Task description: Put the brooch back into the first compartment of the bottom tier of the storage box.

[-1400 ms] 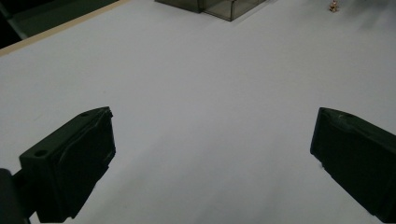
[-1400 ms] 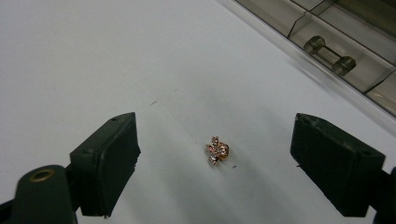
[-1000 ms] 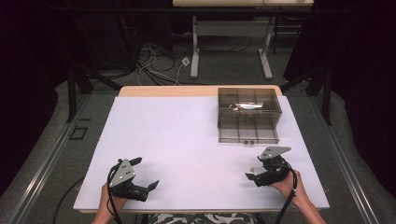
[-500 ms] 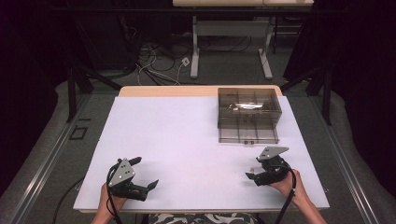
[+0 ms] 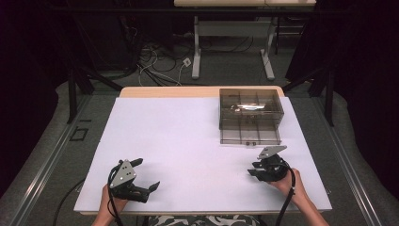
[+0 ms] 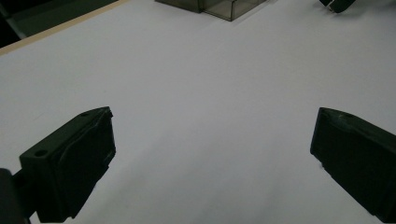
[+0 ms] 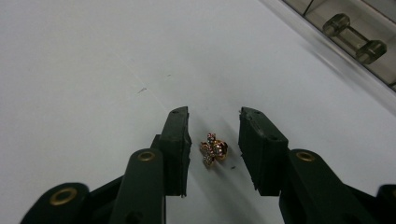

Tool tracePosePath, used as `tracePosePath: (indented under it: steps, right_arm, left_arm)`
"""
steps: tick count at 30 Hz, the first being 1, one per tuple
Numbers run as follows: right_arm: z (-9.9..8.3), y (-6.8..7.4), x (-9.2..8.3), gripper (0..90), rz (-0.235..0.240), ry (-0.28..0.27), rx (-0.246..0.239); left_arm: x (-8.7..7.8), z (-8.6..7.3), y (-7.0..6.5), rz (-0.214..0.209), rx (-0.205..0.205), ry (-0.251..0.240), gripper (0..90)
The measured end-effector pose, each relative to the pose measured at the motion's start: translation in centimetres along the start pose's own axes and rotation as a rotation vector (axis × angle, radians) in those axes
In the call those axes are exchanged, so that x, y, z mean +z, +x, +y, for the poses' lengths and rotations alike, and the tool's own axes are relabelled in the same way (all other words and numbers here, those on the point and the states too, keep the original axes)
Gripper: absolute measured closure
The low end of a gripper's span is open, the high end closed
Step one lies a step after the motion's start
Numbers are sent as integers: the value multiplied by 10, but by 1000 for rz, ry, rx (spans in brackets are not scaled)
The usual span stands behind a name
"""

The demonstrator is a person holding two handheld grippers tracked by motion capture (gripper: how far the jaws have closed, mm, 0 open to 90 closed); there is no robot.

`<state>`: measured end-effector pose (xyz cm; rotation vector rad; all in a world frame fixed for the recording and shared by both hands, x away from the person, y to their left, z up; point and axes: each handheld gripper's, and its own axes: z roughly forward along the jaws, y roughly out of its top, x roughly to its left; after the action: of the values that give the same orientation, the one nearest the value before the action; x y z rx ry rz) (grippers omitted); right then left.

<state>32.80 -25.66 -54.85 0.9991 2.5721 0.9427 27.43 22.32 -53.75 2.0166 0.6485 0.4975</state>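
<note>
While the left gripper [image 6: 212,158] stands spread, right gripper [image 7: 214,149] fingers, closing, flank untouched ring [image 7: 214,149].

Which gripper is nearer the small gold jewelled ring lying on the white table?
Right. The right gripper straddles the small gold jewelled ring, its jaws just closing, pads not yet touching. The left gripper sits open across the table, far from it.

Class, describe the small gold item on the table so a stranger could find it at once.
Start at the white table, near the smoky drawer box. Just in front of it, the right tool has been closing around a tiny gold ring. It alone glitters, with small stones.
</note>
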Motion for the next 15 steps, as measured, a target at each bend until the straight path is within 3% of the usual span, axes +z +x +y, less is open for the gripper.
tracePosePath:
  steps: [2,15]
  right_arm:
    - [0,-1,0,654,3,23,-5]
    - [-3,0,-1,765,2,8,-2]
  left_arm:
    - [0,0,0,1,0,4,0]
    - [0,0,0,3,-2,0,0]
